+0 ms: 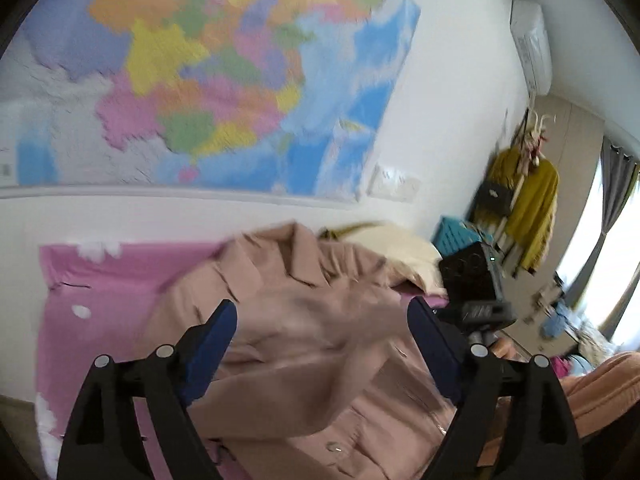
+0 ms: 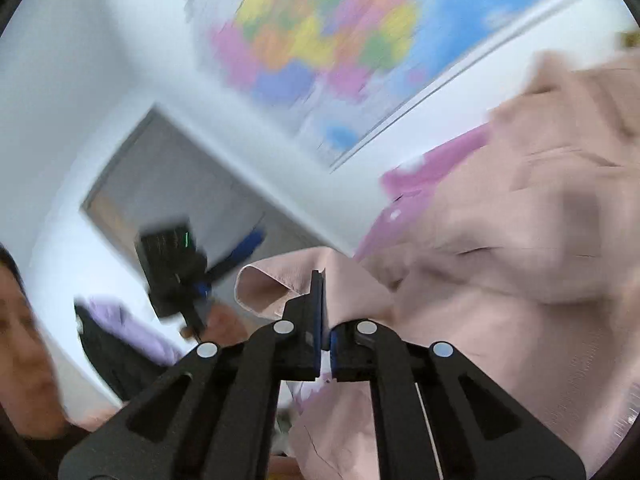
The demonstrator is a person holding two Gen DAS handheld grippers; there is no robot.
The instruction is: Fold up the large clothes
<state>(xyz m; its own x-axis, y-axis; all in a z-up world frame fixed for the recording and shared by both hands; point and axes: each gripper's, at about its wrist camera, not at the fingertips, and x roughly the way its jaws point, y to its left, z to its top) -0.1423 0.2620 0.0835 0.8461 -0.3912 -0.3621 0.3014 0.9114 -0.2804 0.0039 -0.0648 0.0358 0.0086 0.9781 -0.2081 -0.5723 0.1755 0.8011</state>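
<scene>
A beige coat (image 1: 320,344) sprawls on a pink bed sheet (image 1: 104,292); the right tongs (image 2: 325,312) pinch its edge mid-fold, the left tongs (image 1: 320,332) hover spread, likely needing a fresh grip next.

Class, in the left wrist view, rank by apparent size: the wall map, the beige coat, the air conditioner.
1. wall map
2. beige coat, though its nearness to the camera inflates it, so the top two are unsure
3. air conditioner, clearly smallest
</scene>
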